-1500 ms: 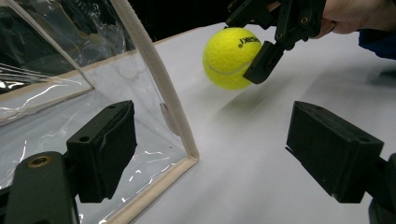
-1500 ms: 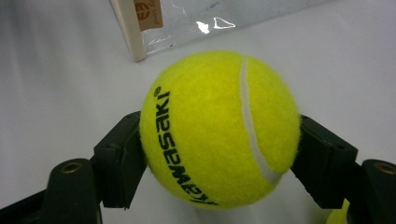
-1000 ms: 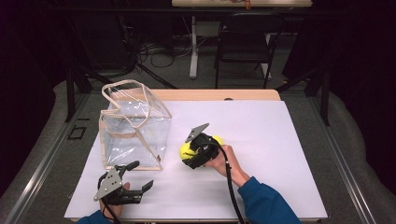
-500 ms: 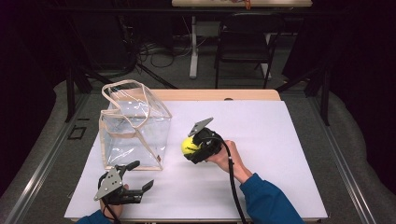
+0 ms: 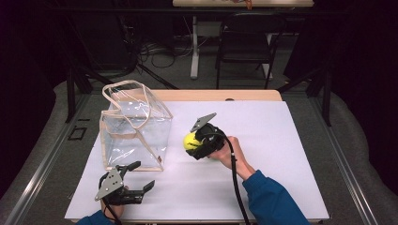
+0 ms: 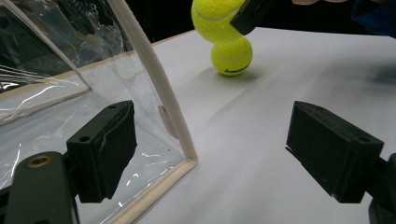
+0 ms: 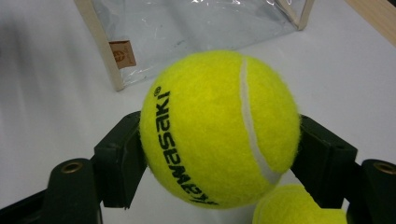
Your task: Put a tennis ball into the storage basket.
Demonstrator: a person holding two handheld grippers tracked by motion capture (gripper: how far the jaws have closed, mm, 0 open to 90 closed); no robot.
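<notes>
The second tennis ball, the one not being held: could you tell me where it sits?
It rests on the white table, below the held ball.

A white-covered surface (image 5: 281, 154) with a wooden far edge stands on grey carpet (image 5: 356, 140). Beyond it a black chair (image 5: 244, 51) and a white table leg (image 5: 194, 47) stand among loose cables (image 5: 155, 51) in a dark room.
</notes>
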